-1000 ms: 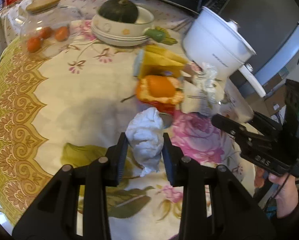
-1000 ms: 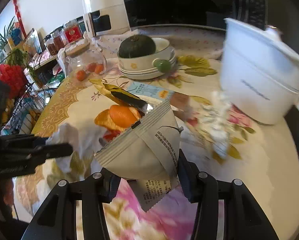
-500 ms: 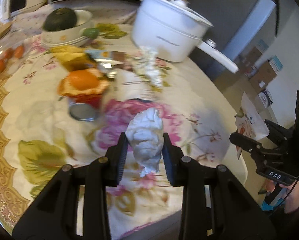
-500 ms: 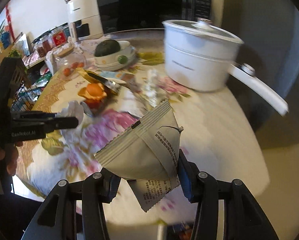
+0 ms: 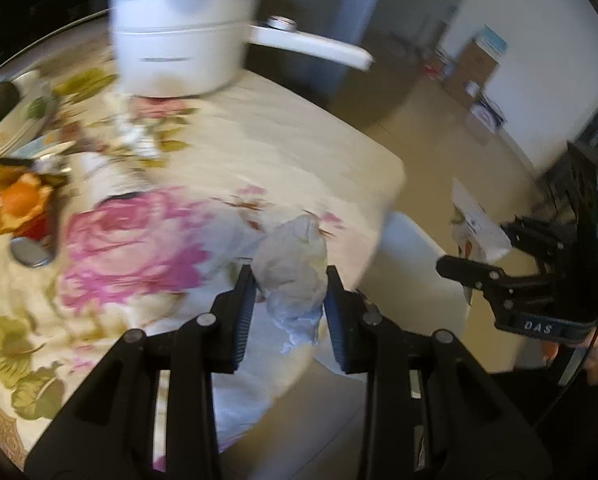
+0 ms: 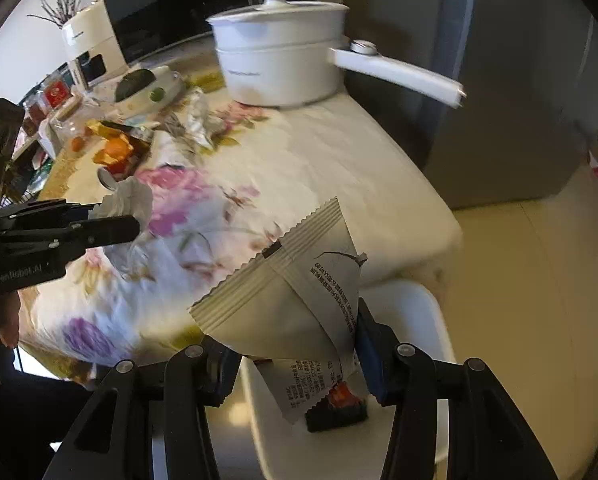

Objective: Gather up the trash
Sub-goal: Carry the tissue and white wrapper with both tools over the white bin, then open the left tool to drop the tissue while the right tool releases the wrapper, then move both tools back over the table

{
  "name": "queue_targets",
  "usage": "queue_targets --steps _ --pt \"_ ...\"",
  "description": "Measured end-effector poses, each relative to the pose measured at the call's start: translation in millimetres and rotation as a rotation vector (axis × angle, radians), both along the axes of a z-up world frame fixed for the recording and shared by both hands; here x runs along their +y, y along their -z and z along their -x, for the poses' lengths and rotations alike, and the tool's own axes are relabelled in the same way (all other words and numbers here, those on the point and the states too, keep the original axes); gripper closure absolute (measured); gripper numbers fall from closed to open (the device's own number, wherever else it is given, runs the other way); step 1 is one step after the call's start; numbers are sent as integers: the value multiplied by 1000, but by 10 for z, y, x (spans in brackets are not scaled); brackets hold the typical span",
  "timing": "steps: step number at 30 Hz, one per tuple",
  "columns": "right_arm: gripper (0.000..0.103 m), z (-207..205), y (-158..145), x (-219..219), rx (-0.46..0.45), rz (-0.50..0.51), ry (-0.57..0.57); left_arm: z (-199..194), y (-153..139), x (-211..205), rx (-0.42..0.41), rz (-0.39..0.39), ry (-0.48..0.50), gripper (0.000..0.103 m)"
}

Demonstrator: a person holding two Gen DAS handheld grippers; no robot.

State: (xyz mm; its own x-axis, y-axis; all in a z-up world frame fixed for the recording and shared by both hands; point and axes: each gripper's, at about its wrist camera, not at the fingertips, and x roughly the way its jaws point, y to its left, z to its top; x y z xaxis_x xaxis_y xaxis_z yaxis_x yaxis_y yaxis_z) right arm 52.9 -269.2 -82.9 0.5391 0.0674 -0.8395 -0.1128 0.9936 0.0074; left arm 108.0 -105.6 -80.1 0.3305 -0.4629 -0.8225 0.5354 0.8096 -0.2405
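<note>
So, two grippers, each carrying one piece of trash. The left gripper (image 5: 287,304) is clamping narrow on one crumpled white tissue (image 5: 293,276), wad sticking out above and below the pads, hanging over the table's near edge. The right gripper (image 6: 295,344) is pinching one torn grey snack wrapper (image 6: 295,300) at a middling width, printed text facing the camera, its serrated seal pointing up; it is hovering beside the table corner, above a white bin (image 6: 419,312). Inside the bin one dark packet with an orange patch (image 6: 339,404) is lying, partly covered by the wrapper's lower flap.

The table is wearing one floral cloth (image 6: 299,168) with pink roses. On it are sitting one white lidded pot (image 6: 283,64) with a long handle sticking out past the table edge, one stack of bowls holding a dark green squash (image 6: 135,80), one orange peel pile (image 6: 115,150), one round metal lid (image 6: 107,178) and one crumpled silvery wrapper (image 6: 199,120). A microwave (image 6: 187,4) and a white appliance (image 6: 83,36) are standing behind.

Each gripper is showing in the other's view at the frame edge, partly cut off. The left wrist view is motion-blurred, so the table litter is hard to make out there. Jars at far left are too small to count.
</note>
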Motion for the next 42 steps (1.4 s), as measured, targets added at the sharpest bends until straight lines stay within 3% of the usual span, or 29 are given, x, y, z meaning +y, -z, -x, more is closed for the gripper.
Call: queue_targets --steps 8,18,20,21,22,24,28,33,36,38,42 --pt "51 263 185 -465 53 6 58 280 143 -583 -14 -40 157 67" --pt "51 403 288 -694 77 2 87 433 299 -1006 -15 -75 244 67" --pt "51 420 295 -722 78 0 93 441 319 -1035 -35 -86 252 63" --pt "51 433 296 -742 78 -2 97 443 320 -1045 -54 -100 248 50" --pt "51 433 298 -749 78 -3 99 449 317 -1056 -71 -112 239 29" --pt "51 442 299 -764 79 -4 103 456 279 -1030 -116 -111 211 14" --pt "51 451 307 -783 82 -4 109 420 287 -1017 -102 -129 216 8" --pt "50 434 334 -766 88 0 112 390 315 -960 -88 -158 196 7" --pt "43 420 339 -772 88 -23 113 381 328 -903 -78 -165 183 7" --pt "16 417 334 -805 84 -53 133 372 323 -877 -83 -173 176 6" --pt "16 412 328 -832 91 -68 151 349 303 -812 -86 -177 156 6"
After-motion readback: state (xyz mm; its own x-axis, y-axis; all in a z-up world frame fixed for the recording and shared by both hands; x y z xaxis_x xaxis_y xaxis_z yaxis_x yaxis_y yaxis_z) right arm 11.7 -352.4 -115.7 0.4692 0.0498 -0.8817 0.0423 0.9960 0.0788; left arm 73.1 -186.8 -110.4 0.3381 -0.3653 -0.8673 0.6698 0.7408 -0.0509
